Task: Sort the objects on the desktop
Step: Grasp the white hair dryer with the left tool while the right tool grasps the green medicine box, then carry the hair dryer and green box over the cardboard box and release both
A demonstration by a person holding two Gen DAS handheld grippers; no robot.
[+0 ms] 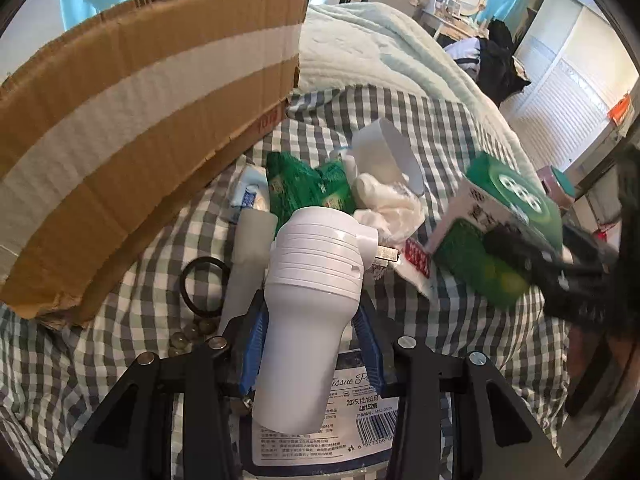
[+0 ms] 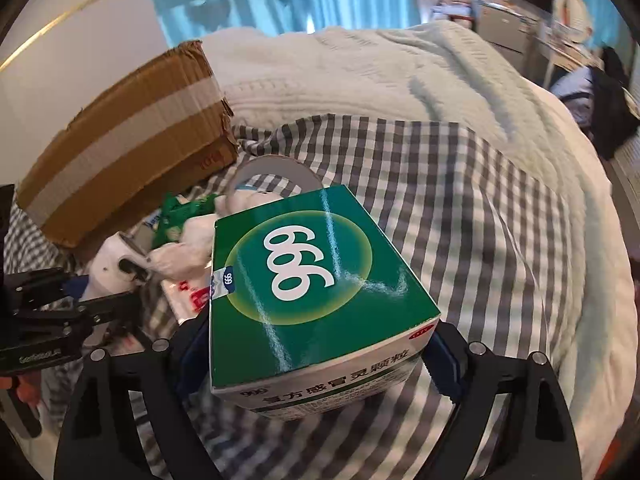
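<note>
Two handheld grippers above a checked cloth [image 1: 460,340] spread over a pale quilt [image 2: 400,80] on a bed.

Left gripper [image 1: 310,320]: jaws partly closed, blue pads pressed on both sides of the narrow body of a white plug-in device [image 1: 316,272]. Wide ribbed end pointing away from the camera, metal prongs sticking out to the right. Below it in the left wrist view, a tissue pack [image 1: 320,432] with a barcode label, lying on the cloth.

Right gripper [image 2: 320,352]: jaws spread wide, one blue pad against each side of a green box [image 2: 320,280] marked 999, white along its lower side. Box tilted and lifted off the cloth, seen from the left wrist camera at the right of the pile.

Beyond the device, a heap of loose things on the cloth:
- green packets [image 1: 300,188], touching a crumpled white tissue [image 1: 392,204]
- white cup [image 1: 392,152] on its side behind the tissue
- red-and-white packet [image 1: 418,258] just beside the prongs
- black ring [image 1: 202,286] flat on the cloth at the left of the device
- a few glass marbles [image 1: 188,334] near the ring

Left of the heap, a cardboard box [image 1: 140,120] with a pale tape stripe, its torn lower edge resting on the cloth. Contents not visible from either camera.
</note>
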